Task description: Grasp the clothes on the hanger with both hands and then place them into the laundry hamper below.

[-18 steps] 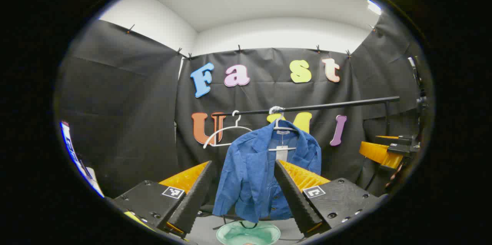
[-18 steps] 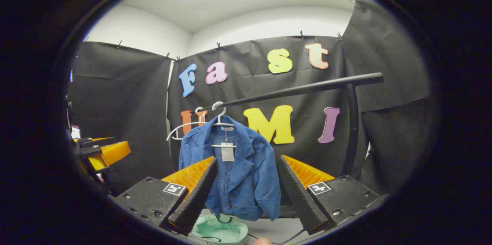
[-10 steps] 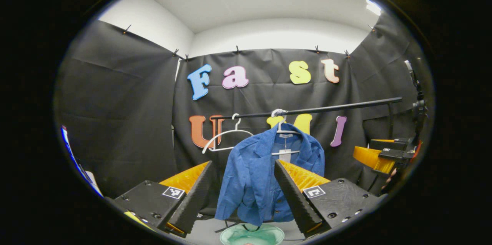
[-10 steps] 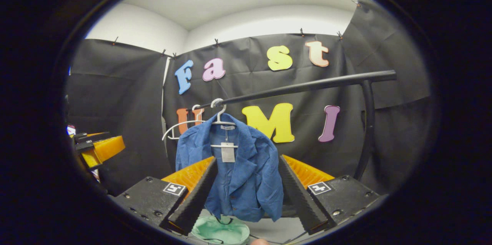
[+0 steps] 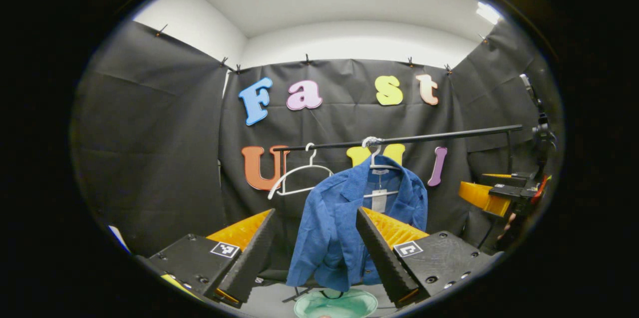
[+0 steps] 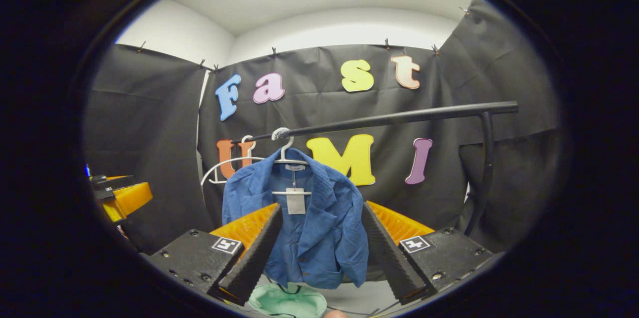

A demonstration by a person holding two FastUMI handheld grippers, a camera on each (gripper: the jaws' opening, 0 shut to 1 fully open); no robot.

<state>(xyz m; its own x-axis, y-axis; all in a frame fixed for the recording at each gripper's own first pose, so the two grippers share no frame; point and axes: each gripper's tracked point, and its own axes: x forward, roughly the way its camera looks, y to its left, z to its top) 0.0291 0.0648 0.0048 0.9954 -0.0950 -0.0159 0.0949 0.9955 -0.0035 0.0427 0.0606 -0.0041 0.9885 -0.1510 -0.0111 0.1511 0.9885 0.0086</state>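
Blue jacket (image 5: pixel 349 223) hangs on a white hanger (image 6: pixel 290 158) from the black rail (image 6: pixel 399 118), above the green hamper (image 6: pixel 287 300); we judge it soft, light and apt to slide, best pinched at each shoulder. Left gripper (image 5: pixel 315 250) and right gripper (image 6: pixel 319 253) are well short of it, jaws spread and empty. Hamper rim is cut off below, and the jacket's back is hidden.
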